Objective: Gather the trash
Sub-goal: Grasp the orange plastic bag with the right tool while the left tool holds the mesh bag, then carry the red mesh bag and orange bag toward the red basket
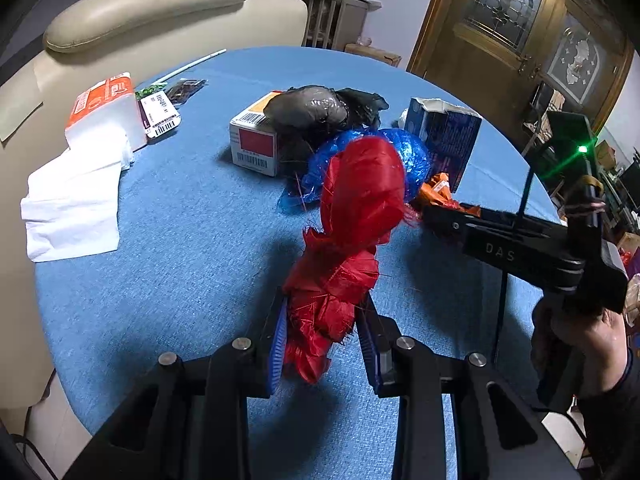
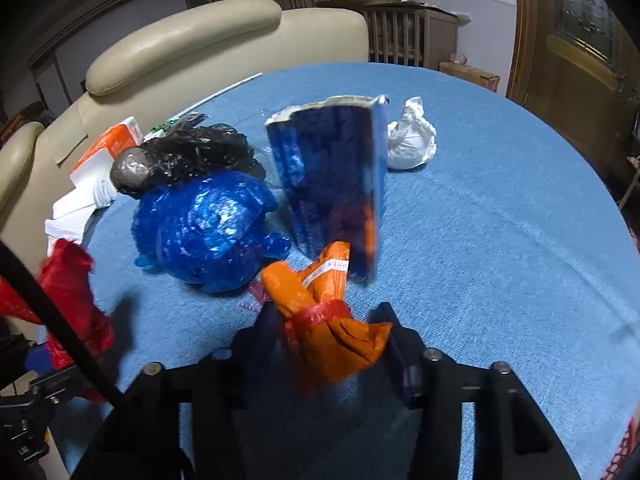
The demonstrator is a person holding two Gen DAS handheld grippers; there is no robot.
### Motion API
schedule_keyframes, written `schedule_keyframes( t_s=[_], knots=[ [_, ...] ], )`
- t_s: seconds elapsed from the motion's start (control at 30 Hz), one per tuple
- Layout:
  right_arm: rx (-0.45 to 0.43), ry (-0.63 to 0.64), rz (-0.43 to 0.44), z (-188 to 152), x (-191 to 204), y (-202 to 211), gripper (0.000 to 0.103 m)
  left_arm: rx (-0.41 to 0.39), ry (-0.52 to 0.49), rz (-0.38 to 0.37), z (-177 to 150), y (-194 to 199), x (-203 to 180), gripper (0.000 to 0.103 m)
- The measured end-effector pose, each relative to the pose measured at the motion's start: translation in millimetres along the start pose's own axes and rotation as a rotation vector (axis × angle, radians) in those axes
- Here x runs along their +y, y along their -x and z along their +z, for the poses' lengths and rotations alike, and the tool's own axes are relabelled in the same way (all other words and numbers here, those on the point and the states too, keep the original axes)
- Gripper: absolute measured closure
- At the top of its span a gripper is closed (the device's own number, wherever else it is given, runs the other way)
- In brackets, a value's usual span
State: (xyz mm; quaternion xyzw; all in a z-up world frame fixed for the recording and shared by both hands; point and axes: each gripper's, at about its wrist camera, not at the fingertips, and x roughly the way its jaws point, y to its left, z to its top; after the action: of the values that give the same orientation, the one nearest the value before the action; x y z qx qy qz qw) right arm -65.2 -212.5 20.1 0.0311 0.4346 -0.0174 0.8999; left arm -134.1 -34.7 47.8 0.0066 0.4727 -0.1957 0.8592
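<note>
Each tool is pinching one piece, the left tool (image 1: 320, 344) a red wad (image 1: 340, 264) and the right tool (image 2: 332, 344) an orange bundle (image 2: 332, 328), while the blue bag (image 2: 208, 232), black bag (image 2: 192, 160), torn carton (image 2: 332, 184) and white wad (image 2: 412, 140) remain on the bench (image 2: 500, 220), so I judge collecting barely begun.

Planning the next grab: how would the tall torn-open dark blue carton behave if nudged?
The tall dark blue carton stands upright with its torn top open, so it is probably empty, light and apt to tip. Its thin walls would likely crumple under a squeeze. The orange bag touching its base might drag it.
</note>
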Motion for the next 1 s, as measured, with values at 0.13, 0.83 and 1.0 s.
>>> schedule_keyframes(
  t_s=[0.13, 0.83, 1.0],
  knots=[
    [-0.011, -0.03, 0.007, -7.8, -3.5, 7.9, 0.061, -0.009, -0.008, 0.01, 3.1, 1.4, -5.8, 0.068],
    [-0.1, -0.145, 0.025, -58.5, -12.3, 79.8, 0.061, -0.004, -0.052, 0.107, 7.7, 8.5, -41.3, 0.068],
    [-0.114, -0.165, 0.023, -61.6, -19.5, 87.6, 0.061, -0.011, -0.07, 0.115, 6.6, 12.5, -51.6, 0.068]
  ],
)
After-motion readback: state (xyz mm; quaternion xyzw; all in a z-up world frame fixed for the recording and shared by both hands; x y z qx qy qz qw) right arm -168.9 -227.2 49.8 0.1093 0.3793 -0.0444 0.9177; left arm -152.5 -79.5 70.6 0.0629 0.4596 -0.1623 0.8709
